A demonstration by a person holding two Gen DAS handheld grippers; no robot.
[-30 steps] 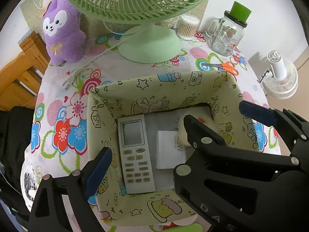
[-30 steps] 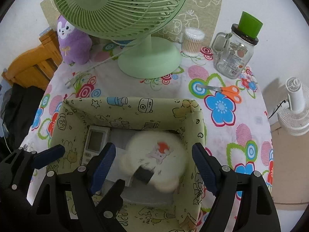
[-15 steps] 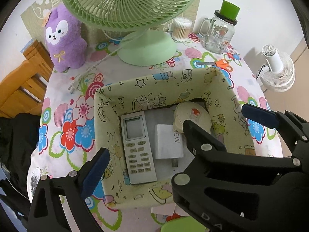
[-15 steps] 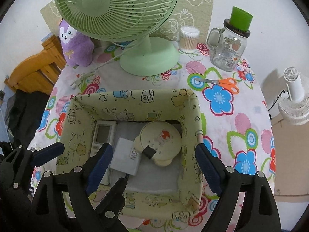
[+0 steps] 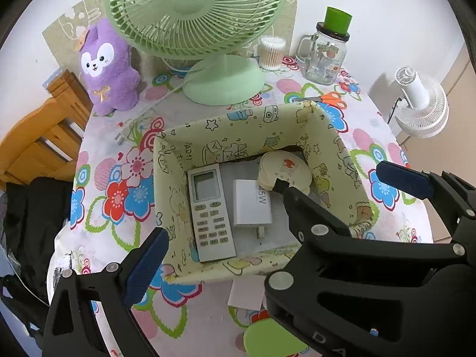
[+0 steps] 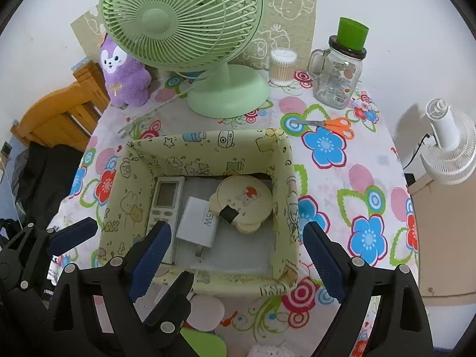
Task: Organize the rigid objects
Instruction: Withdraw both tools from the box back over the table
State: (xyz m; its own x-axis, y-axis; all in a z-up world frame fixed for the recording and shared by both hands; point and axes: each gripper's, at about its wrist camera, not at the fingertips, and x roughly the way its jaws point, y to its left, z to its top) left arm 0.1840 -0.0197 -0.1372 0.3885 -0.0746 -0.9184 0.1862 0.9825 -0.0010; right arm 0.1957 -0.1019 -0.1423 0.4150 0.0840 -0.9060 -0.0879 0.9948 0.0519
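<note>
Pale-yellow printed fabric: the storage box (image 6: 208, 145) stands on the flowered tablecloth (image 6: 333, 154), in front of the green desk fan (image 6: 184, 17).

Contents, three items on the box floor:
- remote control (image 5: 209, 211), flat along the left wall, keypad up;
- white charger (image 5: 251, 203), just beside it, prongs toward the near wall;
- round cream bear-shaped case (image 6: 242, 203), at the right, its edge overlapping the charger. It bears a small dark patch.

Change since a second ago: the case was a blur between the right gripper's fingers, caught as it dropped; it now lies still in the box. Both cameras show more of the table than before, so both grippers have drawn up and back from the box.

Right gripper (image 6: 241, 247): jaws opening, nothing between them; box and case lie below the gap. Left gripper (image 5: 270, 208): jaws spread wide, empty.

Bearing on the task: the case counts as stowed, three rigid items now in the box. Likely remaining are the orange scissors (image 6: 330, 123) on the cloth beyond the far right corner, and perhaps the cotton-swab tub (image 6: 282, 65) and the glass jar (image 6: 339, 74); this is a judgement.

Hidden or unclear:
- the left view's own right finger covers the box's near right corner and part of the case;
- white, pink and green shapes at the near table edge are cut off beneath the grippers, unidentified;
- the dark patch on the case: nature unclear;
- the remote's lower end is hidden behind a finger in the right view.
</note>
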